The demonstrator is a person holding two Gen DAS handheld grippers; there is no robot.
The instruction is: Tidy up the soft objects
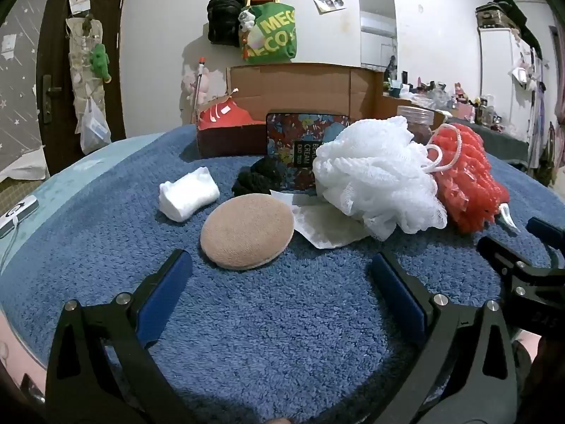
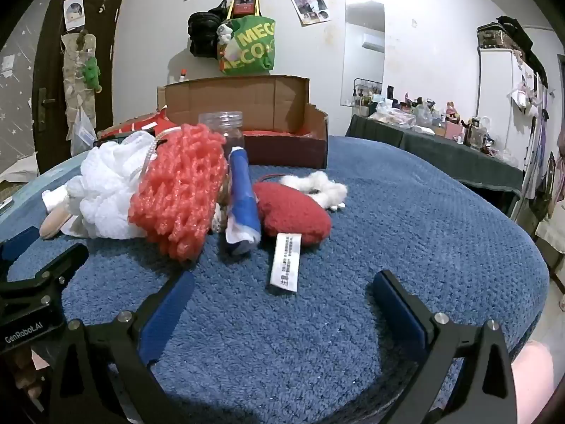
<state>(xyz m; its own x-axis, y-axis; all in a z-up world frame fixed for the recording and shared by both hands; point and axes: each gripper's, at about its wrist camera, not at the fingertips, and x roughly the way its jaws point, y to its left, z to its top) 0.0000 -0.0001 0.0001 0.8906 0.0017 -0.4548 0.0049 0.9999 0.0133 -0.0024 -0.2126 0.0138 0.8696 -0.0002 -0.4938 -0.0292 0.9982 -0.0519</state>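
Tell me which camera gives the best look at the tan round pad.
The left wrist view: the tan round pad lies whole and unblocked on the blue towel, just ahead of the open left gripper. The right wrist view shows only its edge, poking out beneath the white mesh puff.

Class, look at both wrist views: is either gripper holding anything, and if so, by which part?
Nothing is held. The left gripper and the right gripper both have wide-open jaws with only the blue towel between them.
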